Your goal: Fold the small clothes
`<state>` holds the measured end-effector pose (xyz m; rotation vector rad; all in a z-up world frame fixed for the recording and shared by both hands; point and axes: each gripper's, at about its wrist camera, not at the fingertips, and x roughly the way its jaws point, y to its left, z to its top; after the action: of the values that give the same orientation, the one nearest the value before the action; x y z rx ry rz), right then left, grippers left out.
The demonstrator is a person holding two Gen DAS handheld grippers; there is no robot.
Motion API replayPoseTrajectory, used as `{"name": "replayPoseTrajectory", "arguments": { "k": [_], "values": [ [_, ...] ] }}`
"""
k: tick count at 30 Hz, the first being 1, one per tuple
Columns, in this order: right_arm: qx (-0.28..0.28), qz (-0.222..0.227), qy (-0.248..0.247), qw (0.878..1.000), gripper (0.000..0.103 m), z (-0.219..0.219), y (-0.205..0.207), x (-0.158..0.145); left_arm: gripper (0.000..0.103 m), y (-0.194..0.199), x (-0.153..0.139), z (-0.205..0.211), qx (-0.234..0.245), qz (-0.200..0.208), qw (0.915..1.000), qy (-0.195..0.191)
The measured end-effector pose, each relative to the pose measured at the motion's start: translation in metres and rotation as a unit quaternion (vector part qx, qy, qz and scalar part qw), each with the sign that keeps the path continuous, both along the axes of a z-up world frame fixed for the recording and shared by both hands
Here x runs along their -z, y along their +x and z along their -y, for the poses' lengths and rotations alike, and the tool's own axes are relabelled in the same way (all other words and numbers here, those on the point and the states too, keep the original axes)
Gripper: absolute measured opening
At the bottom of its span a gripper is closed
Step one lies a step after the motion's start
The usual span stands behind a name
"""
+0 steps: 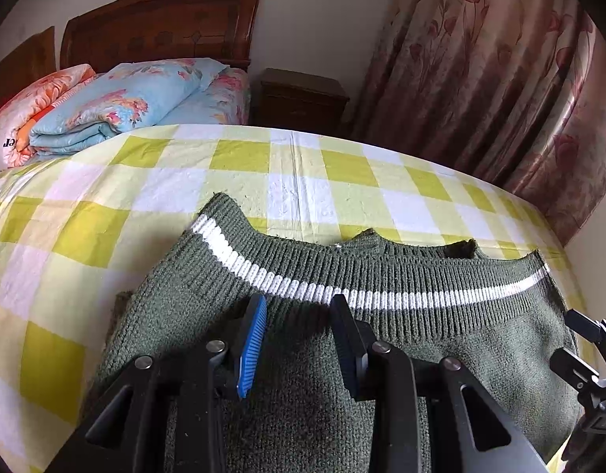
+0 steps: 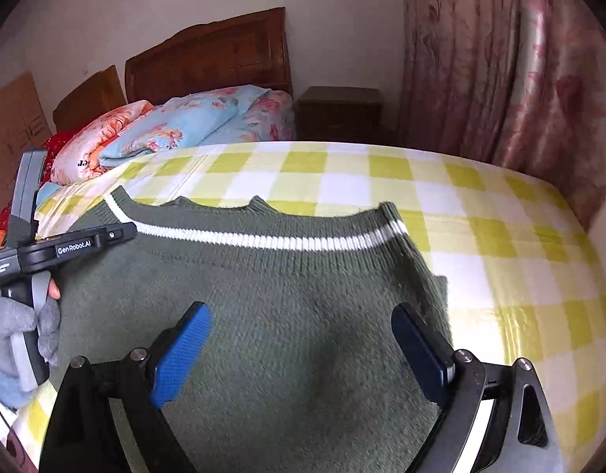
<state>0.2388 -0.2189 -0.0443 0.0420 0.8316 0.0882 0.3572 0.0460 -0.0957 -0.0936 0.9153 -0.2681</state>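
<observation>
A dark green knit sweater (image 1: 440, 315) (image 2: 263, 276) with a white stripe along its ribbed hem lies on the yellow-checked tablecloth (image 1: 165, 181) (image 2: 480, 244). The hem is folded up to the collar, which peeks out behind it. My left gripper (image 1: 299, 303) sits at the hem just short of the stripe, jaws narrow with a bunch of knit between the blue pads. In the right wrist view it shows at the sweater's left edge (image 2: 123, 232), held by a grey-gloved hand (image 2: 23, 327). My right gripper (image 2: 301, 311) hovers wide open above the sweater's body, holding nothing.
Beyond the table stands a bed with folded floral quilts (image 1: 117, 106) (image 2: 176, 126) and a wooden headboard (image 1: 165, 19). A dark nightstand (image 2: 340, 112) stands beside it, and pink floral curtains (image 1: 500, 79) hang on the right. The table's right edge (image 2: 571, 213) runs close to the curtains.
</observation>
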Motion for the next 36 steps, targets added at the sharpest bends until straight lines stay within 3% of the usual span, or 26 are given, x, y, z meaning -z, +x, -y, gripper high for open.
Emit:
{"name": "replayPoseTrajectory", "arguments": {
  "k": [3,7,11,14,18,23,24,26,28,33,36],
  "values": [
    [-0.006,-0.025,-0.036,0.999,0.103,-0.008,0.020,0.021,0.034,-0.001,-0.001,0.003,0.001,0.000,1.0000,0.009],
    [-0.008,-0.019,-0.013,1.000,0.103,-0.001,0.018,0.028,0.034,-0.005,-0.006,0.018,0.004,0.001,0.9984,0.056],
    [-0.012,-0.023,-0.025,0.999,0.103,-0.005,0.020,0.030,0.034,-0.036,-0.017,0.043,0.049,0.022,0.9980,0.035],
    [-0.013,-0.023,-0.022,0.999,0.103,-0.004,0.020,0.031,0.034,-0.052,-0.002,0.064,0.057,0.040,0.9927,0.098],
    [-0.013,-0.021,-0.020,0.999,0.103,-0.004,0.019,0.031,0.035,-0.061,-0.010,0.047,0.048,0.038,0.9953,0.075],
    [-0.013,-0.021,-0.020,0.999,0.103,-0.004,0.019,0.031,0.036,-0.080,-0.014,-0.025,-0.033,0.055,0.9959,0.064],
    [-0.013,-0.022,-0.020,0.999,0.103,-0.004,0.019,0.031,0.033,-0.082,-0.012,-0.045,-0.048,0.052,0.9965,0.045],
    [-0.013,-0.021,-0.020,0.999,0.103,-0.004,0.019,0.031,0.027,-0.089,-0.008,-0.074,-0.026,0.065,0.9972,-0.027],
    [-0.013,-0.021,-0.020,0.999,0.103,-0.004,0.019,0.031,0.020,-0.087,-0.004,-0.084,-0.027,0.055,0.9969,-0.048],
    [-0.012,-0.021,-0.023,0.999,0.103,-0.004,0.020,0.031,0.018,-0.085,-0.005,-0.064,-0.030,0.056,0.9978,0.018],
    [-0.012,-0.022,-0.024,0.999,0.103,-0.005,0.021,0.031,0.018,-0.084,-0.004,-0.066,-0.030,0.054,0.9981,0.011]
  ]
}}
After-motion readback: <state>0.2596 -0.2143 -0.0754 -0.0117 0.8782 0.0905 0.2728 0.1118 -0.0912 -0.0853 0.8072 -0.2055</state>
